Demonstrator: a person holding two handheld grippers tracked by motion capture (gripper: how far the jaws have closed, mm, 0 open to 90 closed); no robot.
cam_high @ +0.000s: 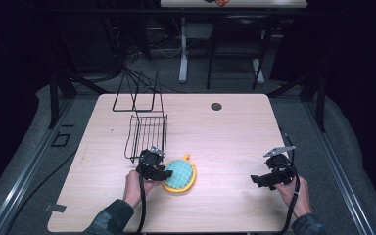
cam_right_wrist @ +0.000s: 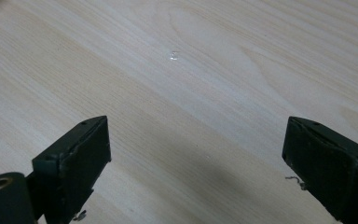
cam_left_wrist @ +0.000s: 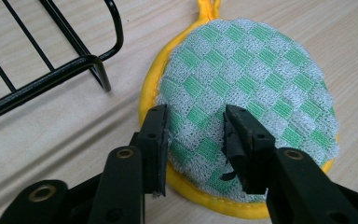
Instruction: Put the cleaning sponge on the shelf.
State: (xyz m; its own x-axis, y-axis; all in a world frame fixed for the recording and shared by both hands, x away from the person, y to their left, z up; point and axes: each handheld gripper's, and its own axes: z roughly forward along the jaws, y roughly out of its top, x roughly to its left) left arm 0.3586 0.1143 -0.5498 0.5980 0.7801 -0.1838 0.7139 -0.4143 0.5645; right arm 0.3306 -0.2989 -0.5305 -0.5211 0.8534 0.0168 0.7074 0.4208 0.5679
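Two tools are over the wooden desk [cam_high: 235,127], one in each hand of the person. The left tool [cam_left_wrist: 196,122] has its jaws narrow around the near edge of a round pot holder [cam_left_wrist: 247,79] with green and white squares and a yellow border, which lies flat on the desk just beside a black wire rack [cam_high: 147,133]; the pads stand on both sides of a fold of the cloth, but I cannot tell if they press it. The right tool [cam_right_wrist: 196,154] is well apart from the pot holder, its jaws wide over bare wood.
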